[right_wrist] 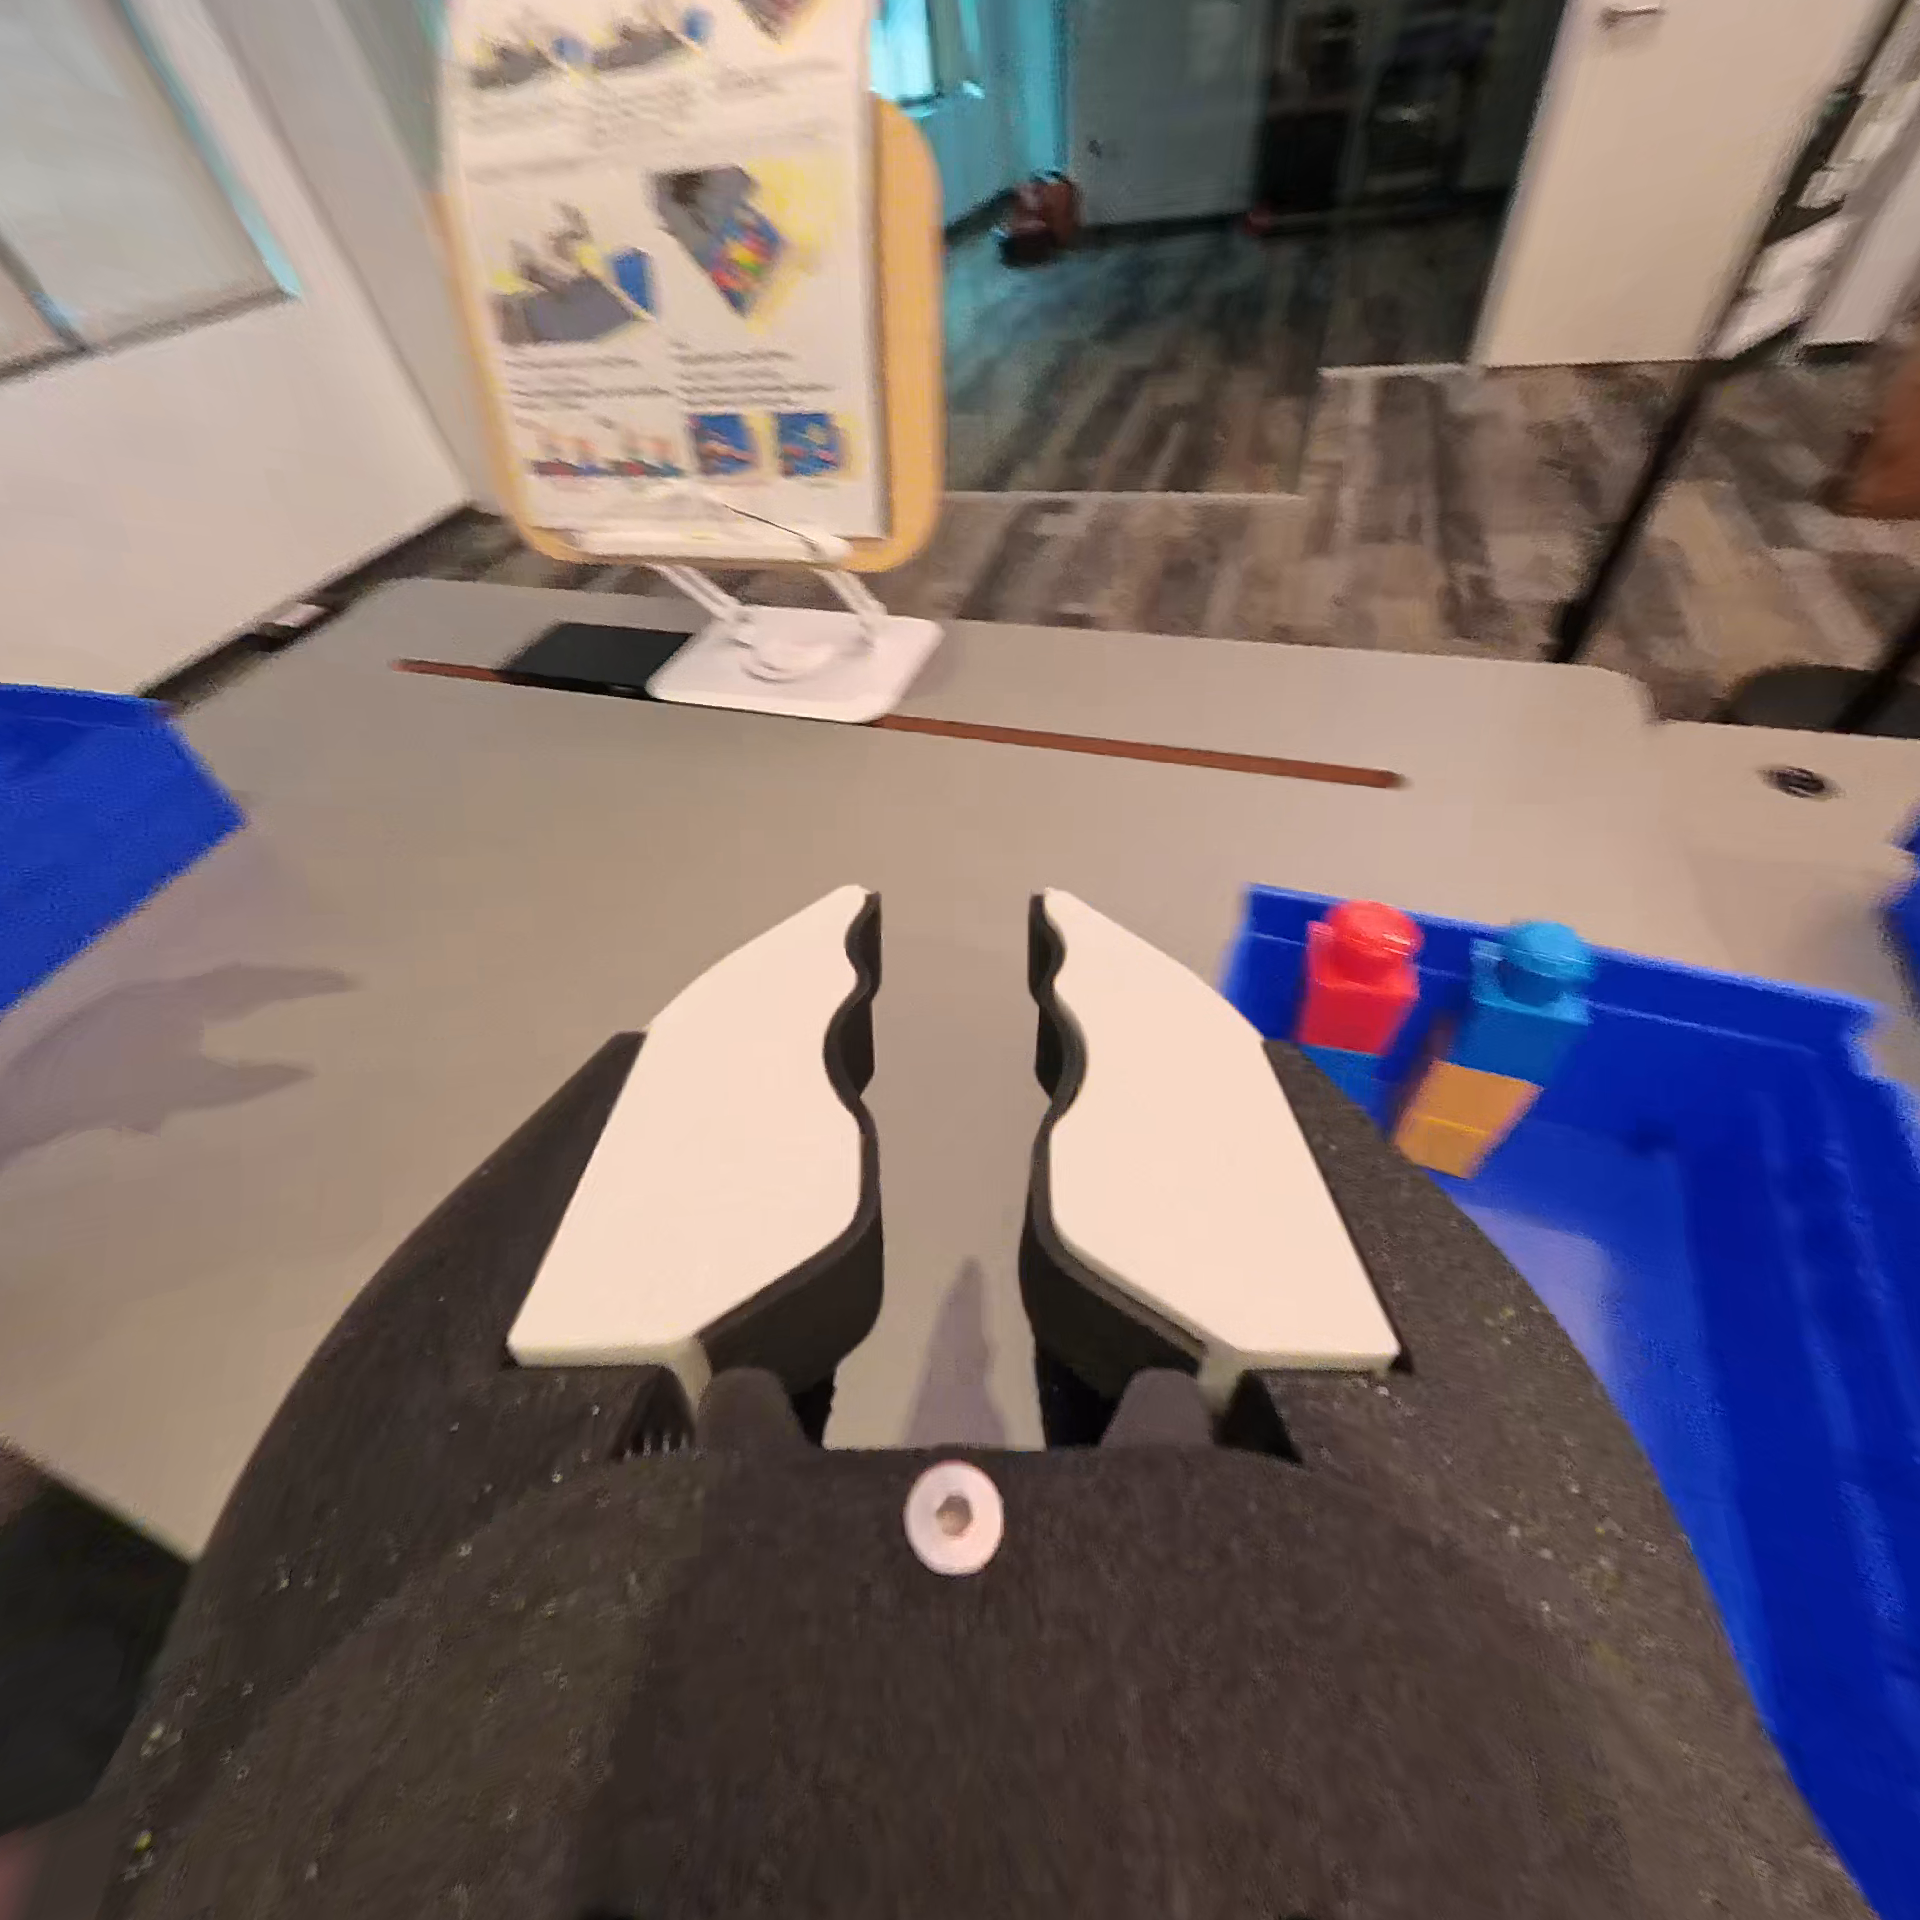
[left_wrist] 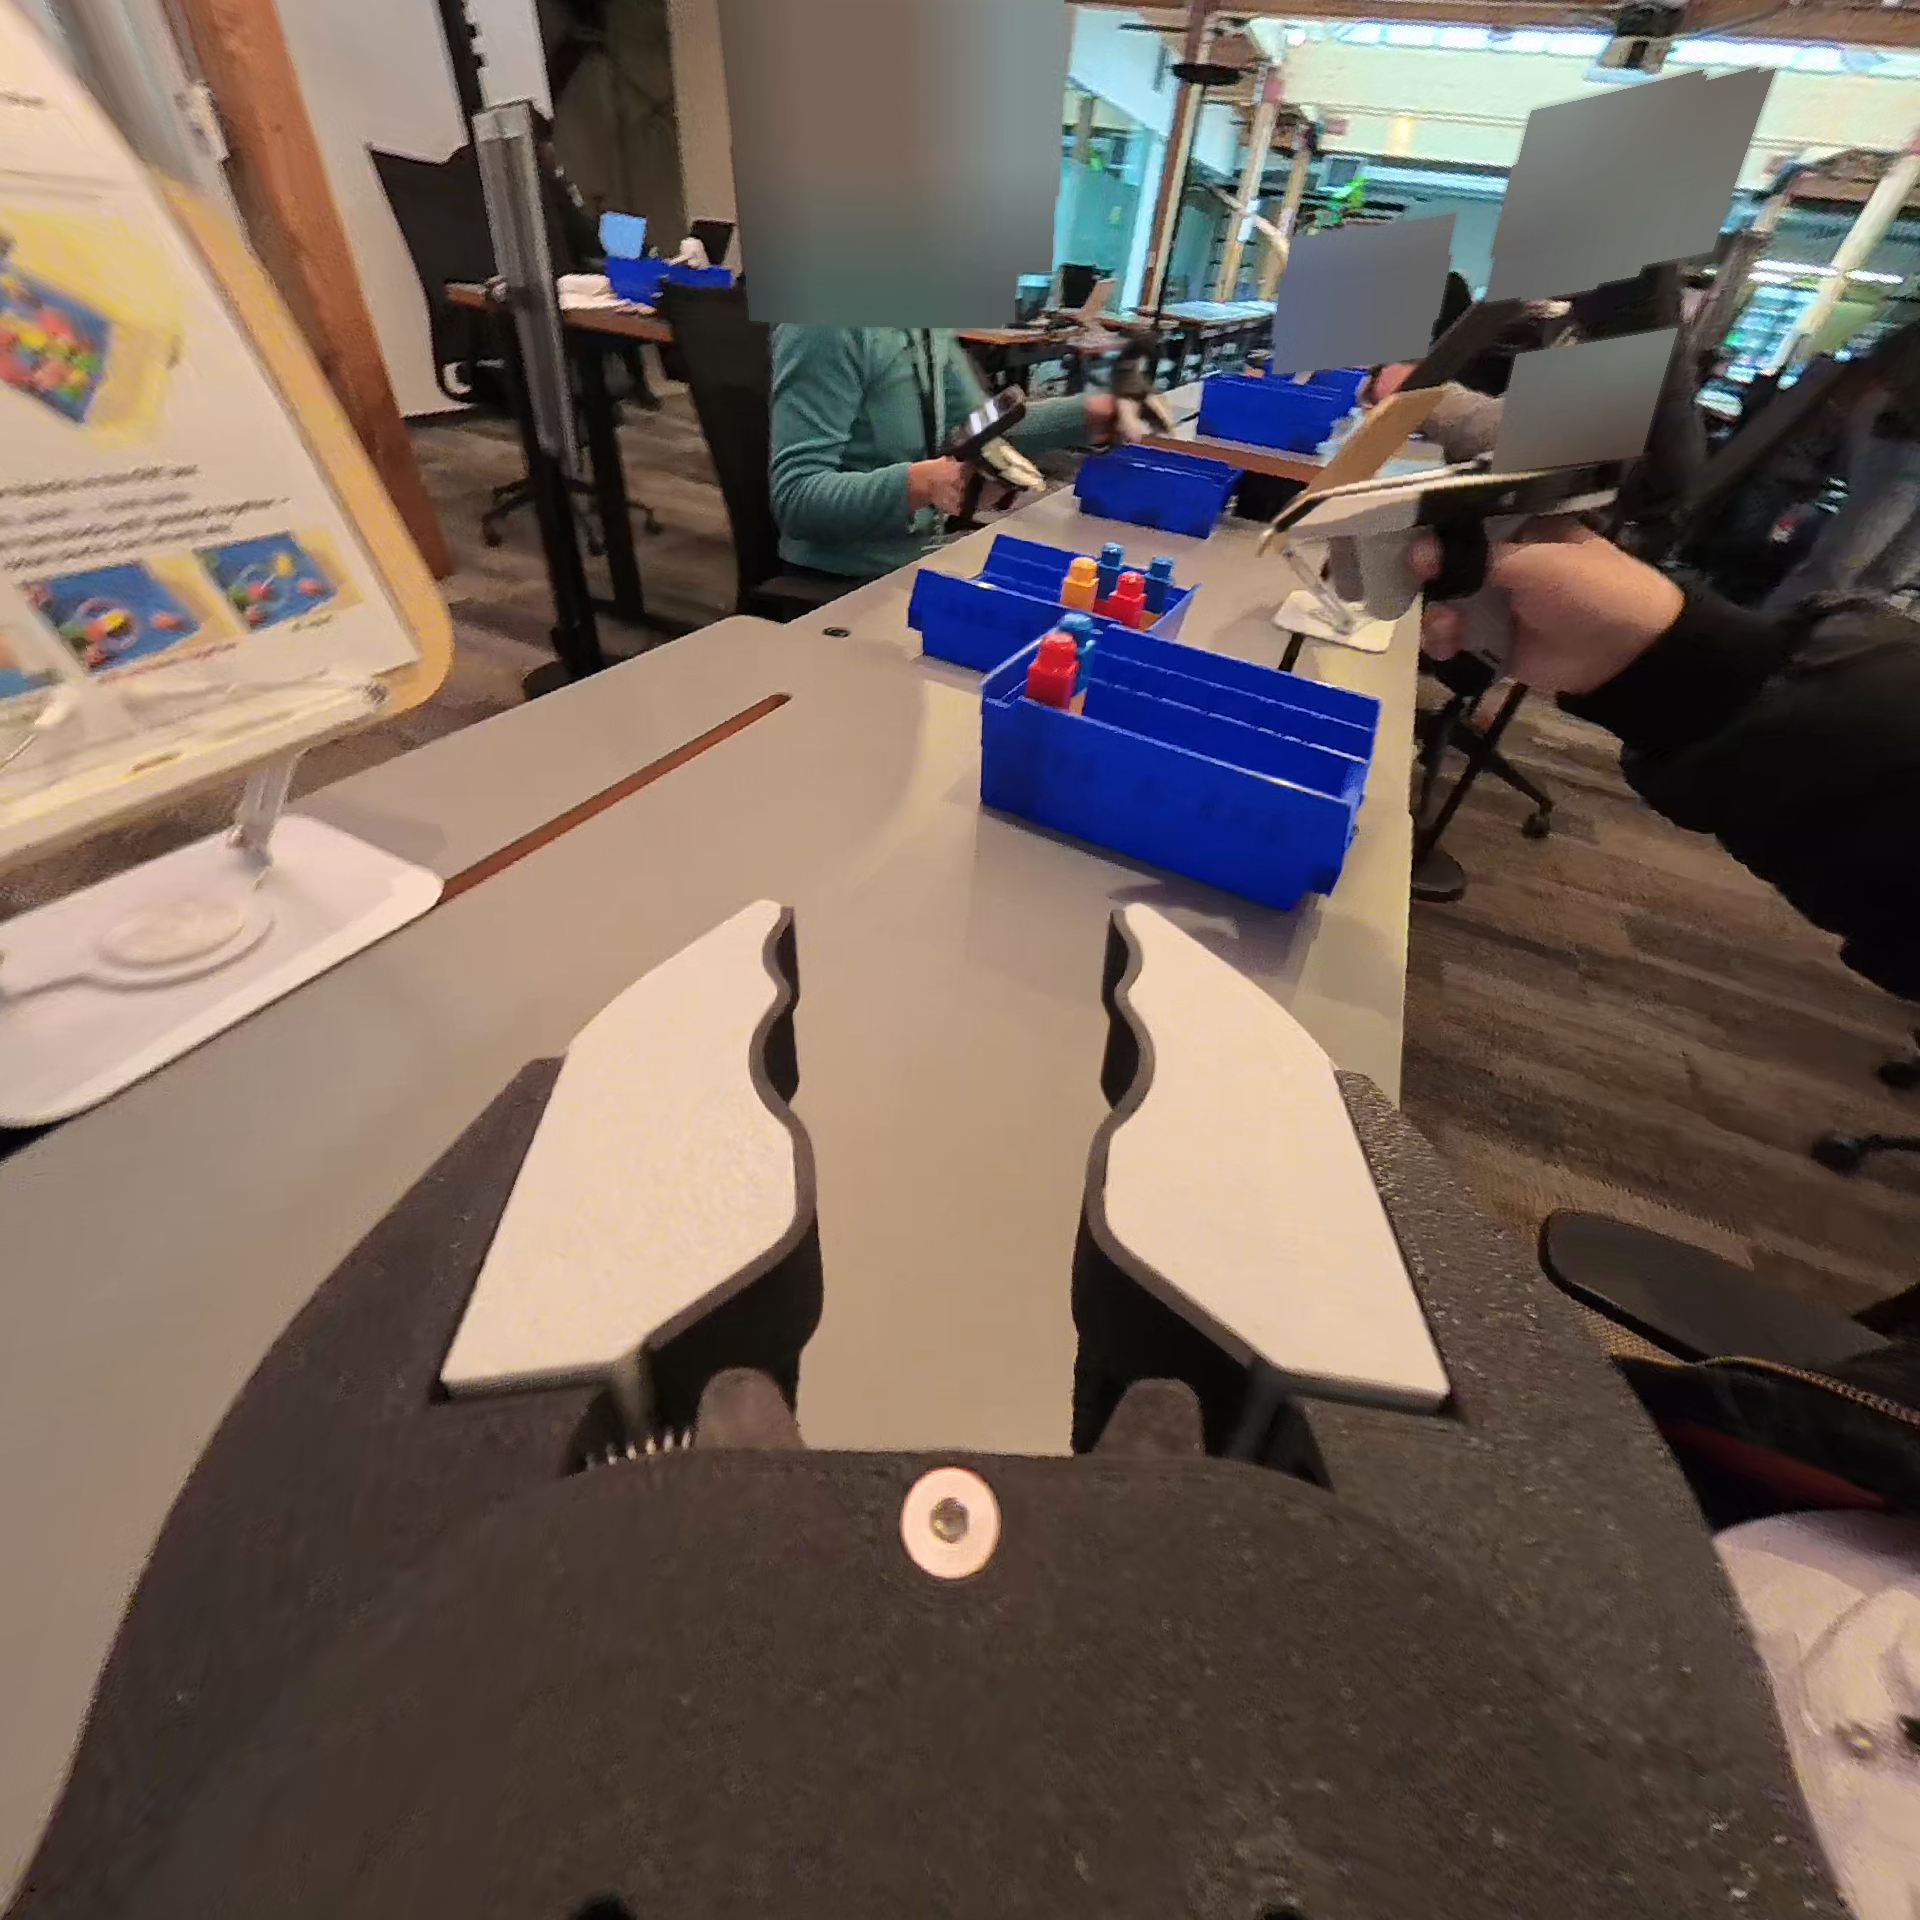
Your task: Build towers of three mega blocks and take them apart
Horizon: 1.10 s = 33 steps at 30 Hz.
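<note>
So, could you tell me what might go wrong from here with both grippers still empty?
1. The red block and blue block stand close together against the blue bin wall, so the right gripper may knock one while taking the other.
2. The right wrist view is motion-blurred; a fast approach could clip the bin rim.
3. The left gripper hovers open above the grey table, far from the blocks.

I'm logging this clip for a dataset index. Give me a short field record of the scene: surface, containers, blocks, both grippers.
surface: grey table
nearest container: blue bin on the table
blocks in that bin: red block and blue block, standing upright; orange block beneath the blue one
farther bin: more blocks, orange, red, blue
left gripper: open, empty, over bare table
right gripper: open, empty, bin to its right
stand: instruction sheet
</note>
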Available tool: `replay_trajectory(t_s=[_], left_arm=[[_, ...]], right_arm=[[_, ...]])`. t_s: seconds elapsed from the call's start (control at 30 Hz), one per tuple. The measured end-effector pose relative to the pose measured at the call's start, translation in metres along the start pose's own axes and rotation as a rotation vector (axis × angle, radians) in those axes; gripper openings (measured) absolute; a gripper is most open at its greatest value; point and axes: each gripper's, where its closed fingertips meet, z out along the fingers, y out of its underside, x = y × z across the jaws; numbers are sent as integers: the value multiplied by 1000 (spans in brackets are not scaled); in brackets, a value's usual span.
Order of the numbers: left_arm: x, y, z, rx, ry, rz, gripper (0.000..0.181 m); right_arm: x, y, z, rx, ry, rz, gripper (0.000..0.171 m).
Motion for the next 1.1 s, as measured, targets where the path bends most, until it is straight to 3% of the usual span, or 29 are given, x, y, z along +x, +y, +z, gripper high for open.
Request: replay_trajectory(t_s=[0.2,0.27,0.4,0.57,0.67,0.8,0.93,1.03,1.1], left_arm=[[3,13,-90,-31,-197,-16,55],[1,15,-130,-59,-300,5,54],[-10,22,-226,-135,-529,19,53],[-34,59,-359,-320,-845,-18,42],[-43,100,-412,-449,-933,-93,39],[-67,131,-441,-559,-1062,-22,43],[-94,127,-450,-615,-1358,188,35],[-109,128,-413,-524,-1366,167,18],[-123,152,-380,-585,-1247,-9,27]], right_arm=[[-94,-9,10,69,-264,-4,12],[-116,-8,15,83,-328,-35,2],[-148,0,28,68,-422,-101,0],[-176,11,37,74,-521,-205,1],[-184,20,45,64,-533,-264,3],[-205,24,57,57,-589,-280,7],[-241,41,79,-5,-614,-386,12],[-265,54,97,-66,-600,-493,16],[-281,61,104,-95,-630,-515,18]])
